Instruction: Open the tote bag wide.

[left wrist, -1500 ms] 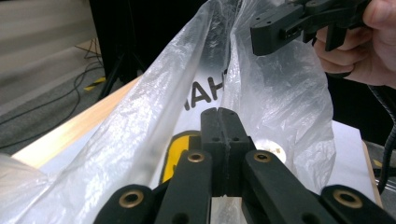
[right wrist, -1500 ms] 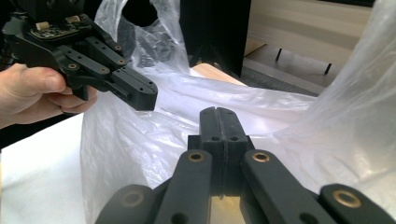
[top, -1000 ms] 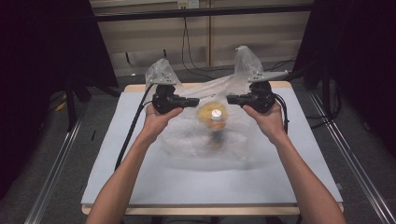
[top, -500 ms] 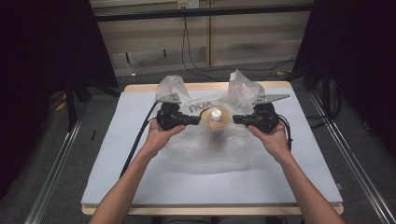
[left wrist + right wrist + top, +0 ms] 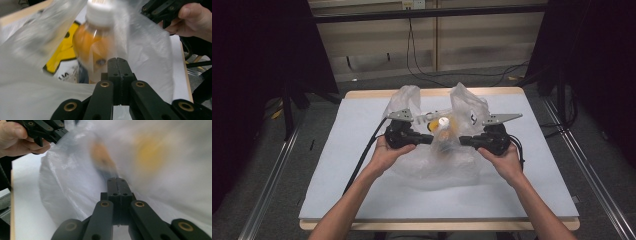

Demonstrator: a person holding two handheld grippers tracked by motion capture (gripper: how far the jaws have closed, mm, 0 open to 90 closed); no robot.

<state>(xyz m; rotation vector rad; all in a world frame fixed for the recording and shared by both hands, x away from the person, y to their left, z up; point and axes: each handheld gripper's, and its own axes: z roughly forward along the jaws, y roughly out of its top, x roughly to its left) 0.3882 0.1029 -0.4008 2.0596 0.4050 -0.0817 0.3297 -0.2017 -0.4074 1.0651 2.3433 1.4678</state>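
High view: I hold the clear plastic bag on the table with both grippers, left gripper and right gripper, jaws clamped on its film beside the orange bottle inside. Next I'd judge: settle it down upright, then release.

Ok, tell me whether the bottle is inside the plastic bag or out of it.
Inside. The bottle stands upright, and the clear plastic bag wraps around it.

Both grippers' jaws pressed together
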